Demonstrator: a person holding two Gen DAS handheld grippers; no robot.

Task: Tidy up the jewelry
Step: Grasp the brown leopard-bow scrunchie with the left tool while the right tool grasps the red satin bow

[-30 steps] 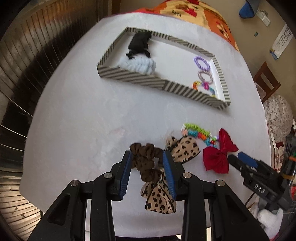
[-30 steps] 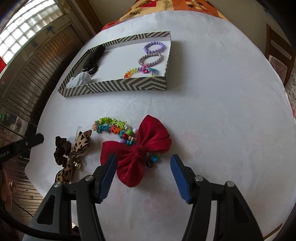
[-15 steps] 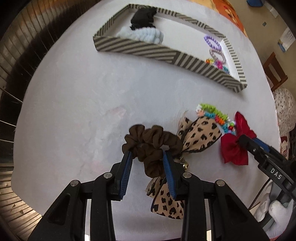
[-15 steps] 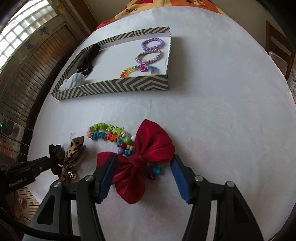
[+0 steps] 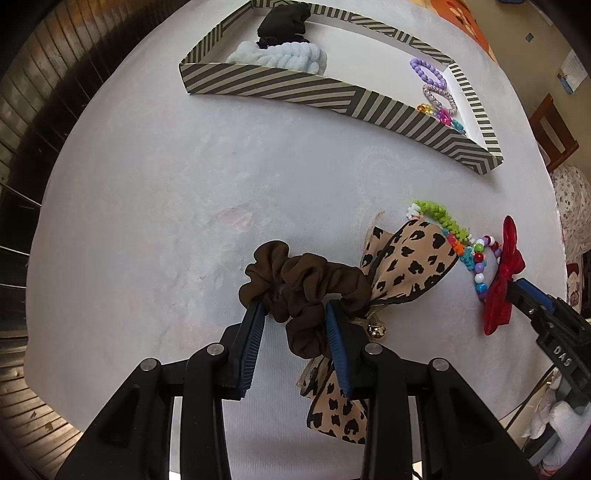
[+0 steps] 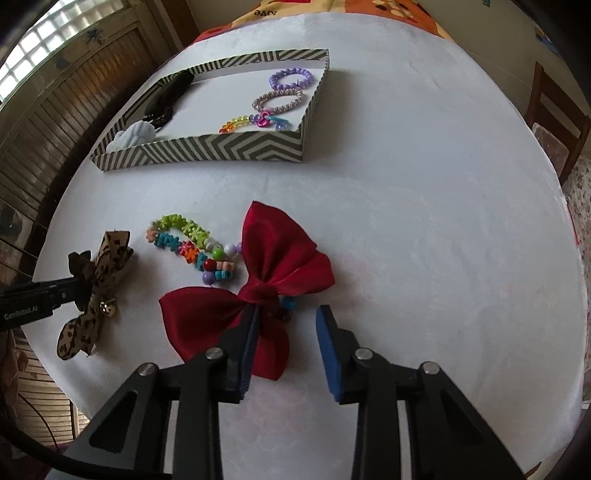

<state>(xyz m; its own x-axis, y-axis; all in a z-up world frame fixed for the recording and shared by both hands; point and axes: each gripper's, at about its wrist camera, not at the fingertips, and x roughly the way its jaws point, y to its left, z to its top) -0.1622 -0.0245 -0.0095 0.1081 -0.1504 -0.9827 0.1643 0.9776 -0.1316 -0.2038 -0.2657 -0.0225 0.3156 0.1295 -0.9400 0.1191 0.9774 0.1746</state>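
My left gripper is shut on a brown scrunchie, which bulges out past the blue pads beside a leopard-print bow with a small gold bell. My right gripper is open, low over the table, its left finger at the knot of a red bow. Colourful bead bracelets lie just left of the red bow. A striped tray at the back holds a black scrunchie, a pale blue scrunchie and bead bracelets.
The round table has a white cloth. A wooden chair stands at the right, wooden shutters at the left. The table's front edge is close under both grippers.
My left gripper has closed on the brown scrunchie and moved toward the tray. My right gripper has narrowed and moved forward onto the red bow's knot.
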